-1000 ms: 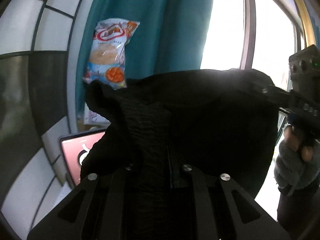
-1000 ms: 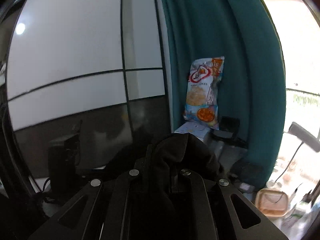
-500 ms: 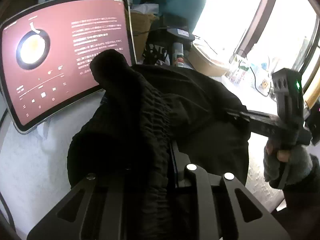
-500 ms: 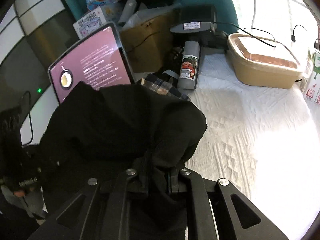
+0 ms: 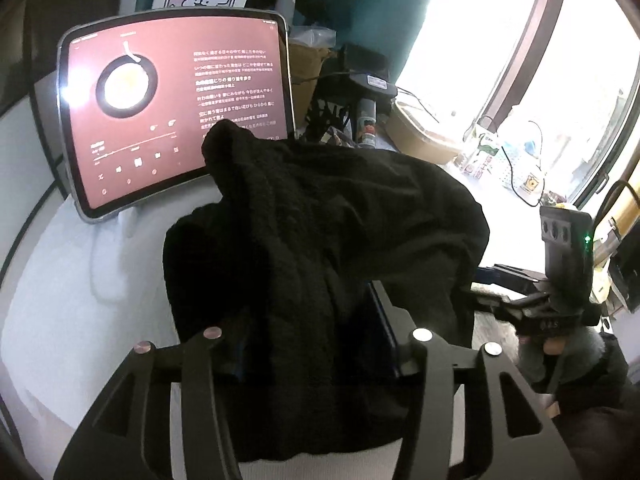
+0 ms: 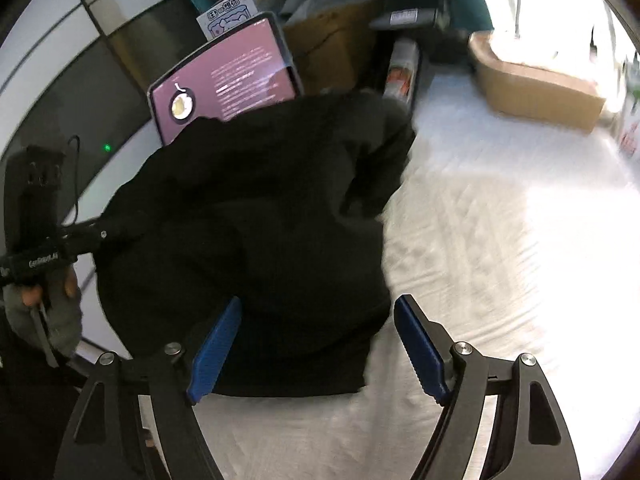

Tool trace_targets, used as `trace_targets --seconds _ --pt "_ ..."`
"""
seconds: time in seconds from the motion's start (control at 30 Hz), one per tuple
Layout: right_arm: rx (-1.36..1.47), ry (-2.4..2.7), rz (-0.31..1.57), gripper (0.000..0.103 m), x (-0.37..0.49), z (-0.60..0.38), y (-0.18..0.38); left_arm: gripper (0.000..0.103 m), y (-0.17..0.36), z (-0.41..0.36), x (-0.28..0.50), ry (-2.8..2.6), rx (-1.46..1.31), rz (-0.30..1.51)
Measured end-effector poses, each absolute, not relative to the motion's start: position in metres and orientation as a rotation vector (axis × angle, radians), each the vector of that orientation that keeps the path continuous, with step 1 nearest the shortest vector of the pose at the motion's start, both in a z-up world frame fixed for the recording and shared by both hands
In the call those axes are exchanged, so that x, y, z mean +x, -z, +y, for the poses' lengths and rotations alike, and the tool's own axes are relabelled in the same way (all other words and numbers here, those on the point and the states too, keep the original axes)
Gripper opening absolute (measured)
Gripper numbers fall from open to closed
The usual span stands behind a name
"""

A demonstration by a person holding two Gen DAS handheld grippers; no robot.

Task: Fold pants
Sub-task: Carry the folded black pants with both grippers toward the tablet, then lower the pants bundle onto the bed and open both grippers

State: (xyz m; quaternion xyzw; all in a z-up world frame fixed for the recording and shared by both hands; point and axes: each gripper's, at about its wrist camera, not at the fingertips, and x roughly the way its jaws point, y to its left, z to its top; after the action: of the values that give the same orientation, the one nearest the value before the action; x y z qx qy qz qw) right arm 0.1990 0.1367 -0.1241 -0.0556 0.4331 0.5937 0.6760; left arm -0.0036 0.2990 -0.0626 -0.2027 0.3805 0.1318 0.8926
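We see the black pants (image 6: 248, 216) lying in a loose heap on the white cloth-covered table (image 6: 500, 248), bunched up just ahead of both tongs. The right gripper (image 6: 318, 344) has its jaws spread, having just been opening; its blue pads (image 6: 216, 344) stand clear on either side of the near edge of the pants, the fabric lying between them without being pressed. The left gripper (image 5: 316, 344) has also just been opening, and its fingers stand apart with a thick fold of the pants draped over and between them; we cannot tell whether the fabric touches its pads. Beyond the heap, ahead of the left tongs, a tablet (image 5: 176, 108) stands propped with a reddish screen lit. Farther ahead and to the right of the right tongs sits a tan box (image 6: 536, 84). A gloved hand (image 5: 560, 356) holds the right tongs' handle.
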Motion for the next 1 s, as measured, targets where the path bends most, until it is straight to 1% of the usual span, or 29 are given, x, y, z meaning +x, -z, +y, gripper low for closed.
trace_targets --seconds 0.03,0.07,0.17,0.27,0.33,0.4,0.43,0.53,0.57,0.63,0.67,0.7,0.73,0.77,0.9,1.0 --pt "-0.132 -1.382 0.991 0.023 0.195 0.14 0.123 0.049 0.065 0.3 -0.004 -0.281 -0.427 0.794" --pt "-0.144 -1.387 0.992 0.007 0.191 0.141 0.121 0.049 0.067 0.302 -0.006 -0.287 -0.441 0.799" --pt "-0.221 -1.396 0.992 0.007 0.168 0.14 0.111 0.05 0.068 0.302 -0.007 -0.296 -0.446 0.801" --pt "-0.222 -1.387 1.022 0.007 0.155 0.128 0.102 0.05 0.069 0.302 -0.009 -0.298 -0.44 0.81" --pt "-0.225 -1.368 1.037 0.007 0.145 0.117 0.099 0.052 0.07 0.301 -0.007 -0.288 -0.432 0.824" --pt "-0.252 -1.329 1.045 0.007 0.139 0.114 0.103 0.055 0.072 0.301 -0.005 -0.278 -0.419 0.844" --pt "-0.268 -1.302 1.054 0.007 0.137 0.113 0.109 0.056 0.072 0.301 -0.004 -0.271 -0.408 0.855" --pt "-0.275 -1.276 1.102 0.016 0.137 0.106 0.119 0.056 0.062 0.301 -0.005 -0.271 -0.357 0.865" --pt "-0.27 -1.278 1.101 0.02 0.139 0.104 0.117 0.056 0.055 0.302 -0.007 -0.277 -0.329 0.862" --pt "-0.269 -1.282 1.054 0.034 0.144 0.095 0.104 0.056 0.044 0.305 -0.011 -0.277 -0.302 0.843" --pt "-0.264 -1.273 1.033 0.053 0.148 0.092 0.098 0.056 0.034 0.308 -0.014 -0.277 -0.287 0.825" --pt "-0.248 -1.262 1.009 0.074 0.156 0.09 0.09 0.056 0.03 0.31 -0.013 -0.279 -0.282 0.815" --pt "-0.217 -1.251 0.977 0.082 0.168 0.088 0.081 0.056 0.023 0.314 -0.013 -0.284 -0.276 0.796" --pt "-0.196 -1.242 0.96 0.083 0.178 0.09 0.076 0.056 0.018 0.317 -0.01 -0.286 -0.273 0.779" --pt "-0.091 -1.191 0.97 0.083 0.223 0.106 0.073 0.056 0.014 0.336 0.02 -0.289 -0.268 0.763" --pt "0.064 -1.218 1.105 0.083 0.26 0.133 0.094 0.056 0.027 0.35 0.043 -0.285 -0.291 0.798"
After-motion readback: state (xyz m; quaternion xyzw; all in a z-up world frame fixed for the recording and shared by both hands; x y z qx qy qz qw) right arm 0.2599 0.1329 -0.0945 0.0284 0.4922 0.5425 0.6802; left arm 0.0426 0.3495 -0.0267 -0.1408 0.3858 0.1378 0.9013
